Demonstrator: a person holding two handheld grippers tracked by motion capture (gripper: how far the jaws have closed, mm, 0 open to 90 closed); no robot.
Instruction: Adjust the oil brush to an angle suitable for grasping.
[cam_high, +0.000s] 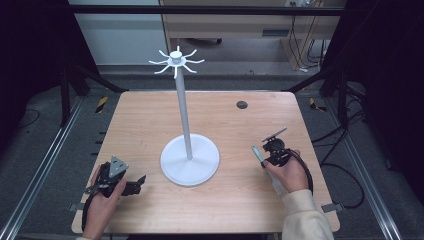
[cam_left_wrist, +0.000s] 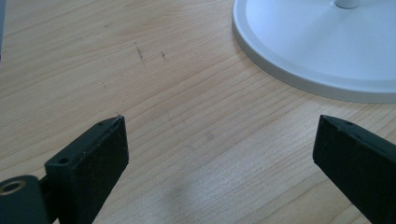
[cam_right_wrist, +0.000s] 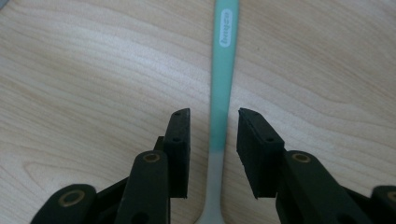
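Bright worktop, dark room around it

Soft, even light falls from above on the wooden worktop (cam_high: 150, 125), while the floor beside it is dim and nearly black. The white stand (cam_high: 189, 159) casts only a faint shadow close to its base. In the left gripper view the base (cam_left_wrist: 299, 51) glows pale and a bit washed out. In the right gripper view the green toothbrush (cam_right_wrist: 223, 56) looks sharp, but the black jaws near it are slightly soft.
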